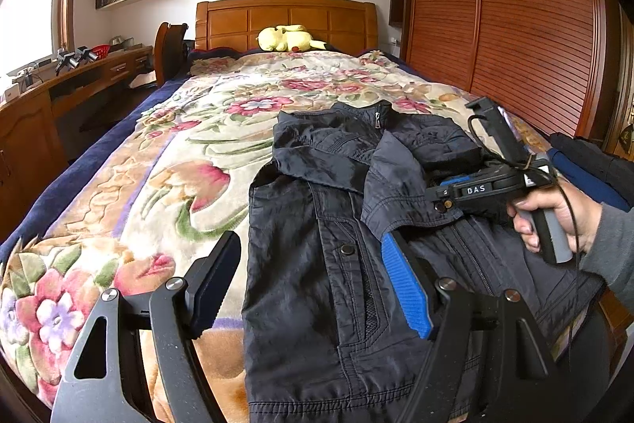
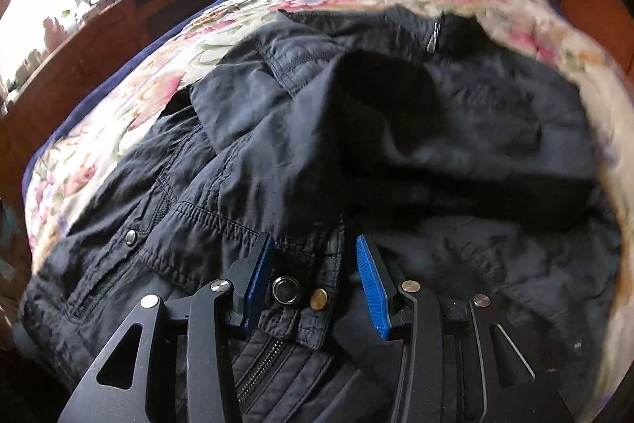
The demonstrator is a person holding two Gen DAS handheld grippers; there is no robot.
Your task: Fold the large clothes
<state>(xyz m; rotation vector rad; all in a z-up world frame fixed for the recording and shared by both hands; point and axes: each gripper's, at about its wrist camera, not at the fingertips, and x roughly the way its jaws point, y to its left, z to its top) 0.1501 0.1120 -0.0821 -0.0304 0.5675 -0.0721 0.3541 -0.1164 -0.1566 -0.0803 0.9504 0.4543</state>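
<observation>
A dark navy zip-up jacket [image 1: 340, 224] is lying on the floral blanket [image 1: 166, 185] of the bed, collar toward the wooden headboard [image 1: 285, 20] at 12 o'clock, both sleeves folded in over its front. In the left wrist view, the left gripper [image 1: 313, 284] is hanging released at 6 o'clock, its jaws standing wide over the jacket's lower front and gripping nothing. At 3 o'clock a person's hand [image 1: 554, 213] is holding the right gripper's handle. In the blurred right wrist view, the right gripper [image 2: 315, 280] is hovering released over the jacket's zipper placket, its blue pads [image 2: 370, 288] straddling a fabric fold with snap buttons without pressing on it. A yellow plush toy [image 1: 287, 38] is sitting at the headboard.
</observation>
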